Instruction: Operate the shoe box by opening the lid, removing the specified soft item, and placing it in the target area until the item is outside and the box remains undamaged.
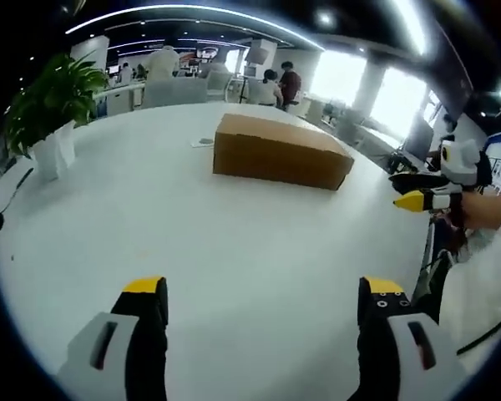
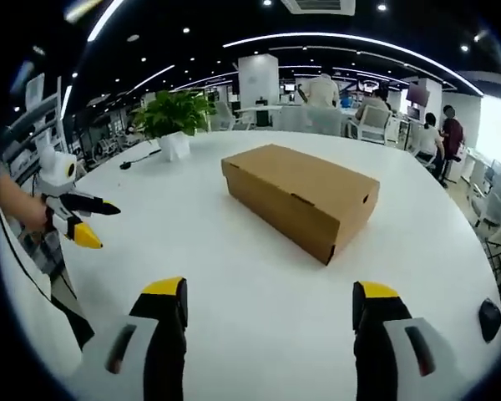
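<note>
You hold the left gripper (image 1: 263, 292) and right gripper (image 2: 267, 301) spread wide and empty above the white table (image 2: 234, 276), well short of the closed cardboard shoe box (image 2: 301, 196) at its middle, apparently poised to lift the lid.

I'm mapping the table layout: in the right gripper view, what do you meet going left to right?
Left gripper → potted plant → shoe box → dark round object at the table's right edge.

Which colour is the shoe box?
Plain brown cardboard shoe box, best in the right gripper view.
</note>
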`<move>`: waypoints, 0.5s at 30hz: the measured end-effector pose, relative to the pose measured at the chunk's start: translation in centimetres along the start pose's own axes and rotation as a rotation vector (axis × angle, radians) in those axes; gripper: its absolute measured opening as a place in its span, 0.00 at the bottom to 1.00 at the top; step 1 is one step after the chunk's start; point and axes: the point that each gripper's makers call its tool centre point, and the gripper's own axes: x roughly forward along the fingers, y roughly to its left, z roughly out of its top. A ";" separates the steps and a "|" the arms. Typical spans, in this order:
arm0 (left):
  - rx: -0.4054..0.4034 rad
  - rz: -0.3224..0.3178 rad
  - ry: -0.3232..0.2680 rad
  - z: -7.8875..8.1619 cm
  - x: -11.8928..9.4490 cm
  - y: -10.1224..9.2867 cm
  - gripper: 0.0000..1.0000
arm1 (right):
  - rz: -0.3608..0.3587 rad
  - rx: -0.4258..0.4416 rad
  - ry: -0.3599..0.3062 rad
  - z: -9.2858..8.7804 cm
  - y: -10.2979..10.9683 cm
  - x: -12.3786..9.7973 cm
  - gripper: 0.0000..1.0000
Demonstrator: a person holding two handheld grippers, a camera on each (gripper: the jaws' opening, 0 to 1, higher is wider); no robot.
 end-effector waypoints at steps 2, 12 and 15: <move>0.011 -0.003 -0.004 0.6 0.2 0.0 0.98 | 0.001 0.004 -0.006 0.3 0.0 0.0 0.85; 0.034 -0.013 -0.040 3.4 1.3 0.2 0.99 | 0.001 0.011 -0.024 1.1 -0.1 0.4 0.90; 0.050 -0.015 -0.061 4.3 1.6 0.5 0.99 | -0.020 0.012 -0.028 1.7 -0.6 0.2 0.98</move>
